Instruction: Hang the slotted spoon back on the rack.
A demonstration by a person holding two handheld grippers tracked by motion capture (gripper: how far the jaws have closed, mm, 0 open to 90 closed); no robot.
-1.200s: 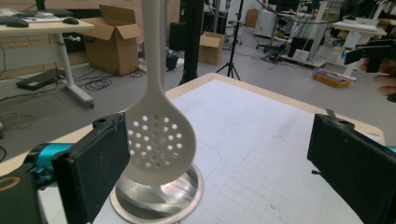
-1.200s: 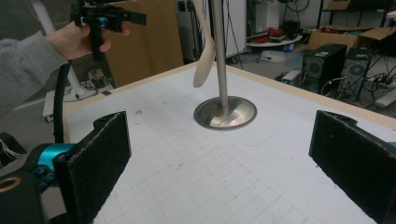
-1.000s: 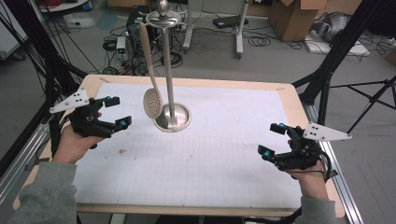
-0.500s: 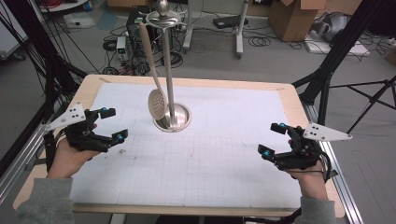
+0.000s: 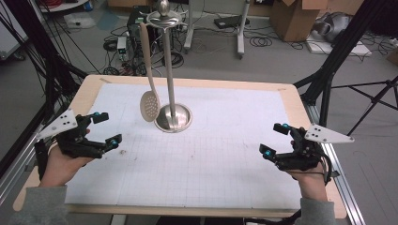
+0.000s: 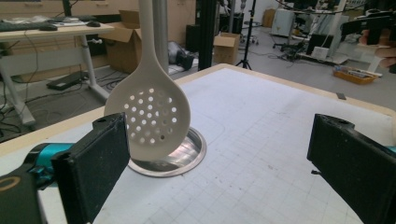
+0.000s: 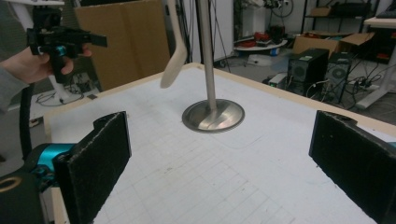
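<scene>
Both hand-held grippers are positioned low over the table (image 5: 211,187), one at each side. Left gripper (image 5: 105,128) is held near the left edge of the white gridded mat (image 5: 225,140), with its jaws spread wide apart and nothing between them; in the left gripper view (image 6: 217,158) the two black jaws are seen far apart with bare mat between them. Right gripper (image 5: 275,139) is held near the right edge of the mat, likewise released, and in the right gripper view (image 7: 219,154) its jaws stand wide apart over bare mat. A pale perforated skimmer (image 5: 150,105) is hung from the top ring of a metal stand (image 5: 170,70), whose round base (image 5: 174,118) is set on the far half of the mat, left of centre. The bowl of the skimmer is suspended just left of the base and above the mat surface. In the left gripper view the skimmer (image 6: 148,116) is located directly ahead, closer to the left jaw, with the base (image 6: 187,151) behind it. In the right gripper view the skimmer (image 7: 173,60) is seen edge-on, left of the upright pole, well apart from the jaws. Neither gripper is in contact with the skimmer or the stand.
</scene>
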